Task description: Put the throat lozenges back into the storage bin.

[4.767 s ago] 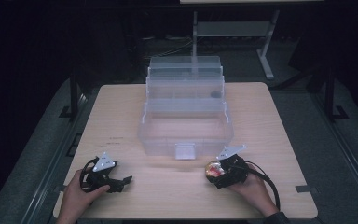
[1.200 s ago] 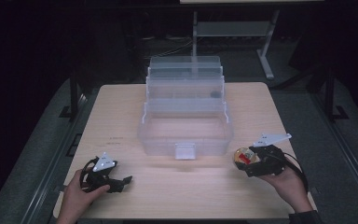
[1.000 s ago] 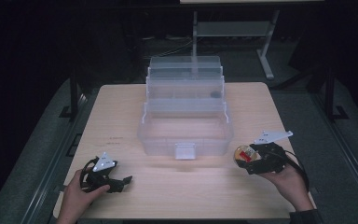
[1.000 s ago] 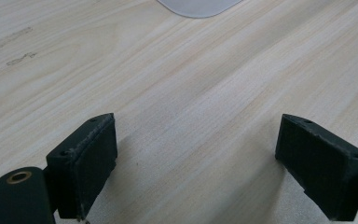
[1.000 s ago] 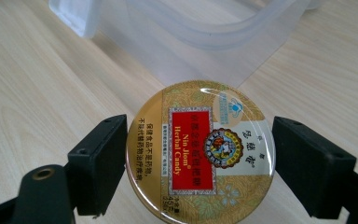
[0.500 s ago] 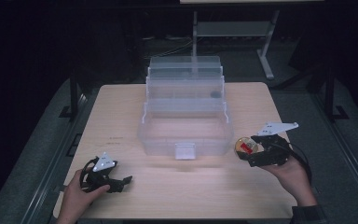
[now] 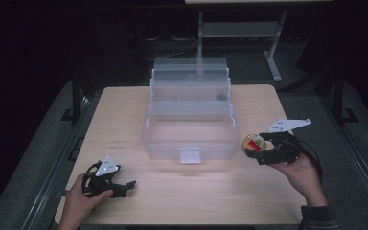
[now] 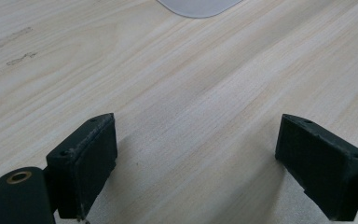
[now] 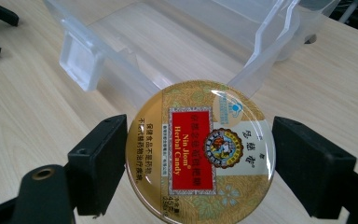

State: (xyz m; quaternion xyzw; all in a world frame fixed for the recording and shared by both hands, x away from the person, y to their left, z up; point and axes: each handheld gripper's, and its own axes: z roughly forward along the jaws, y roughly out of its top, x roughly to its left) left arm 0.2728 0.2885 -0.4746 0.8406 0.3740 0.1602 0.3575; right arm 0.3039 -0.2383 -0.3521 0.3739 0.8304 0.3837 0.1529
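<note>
A round gold tin (image 9: 200,149) with a red "Herbal Candy" label sits flat between the jaws of my right gripper (image 9: 204,164), which is shut on it. In the high view that tin (image 7: 252,143) and the right gripper (image 7: 254,148) hover just off the front right corner of a clear plastic tiered box (image 7: 163,146). The box stands open at mid-table, its front latch (image 9: 77,58) facing me. My left gripper (image 7: 124,187) rests low on the table at the front left. Its jaws stand wide open over bare wood (image 8: 200,168).
The wooden table (image 7: 124,110) has free room on both sides of the box. A small dark item (image 7: 220,97) lies in an upper tier of the box. A metal stand (image 7: 273,52) sits on the floor beyond the table's far edge.
My right gripper has carried the tin from the front of the table rightward and away from me, up beside the box's front right corner. The left gripper has stayed put.
</note>
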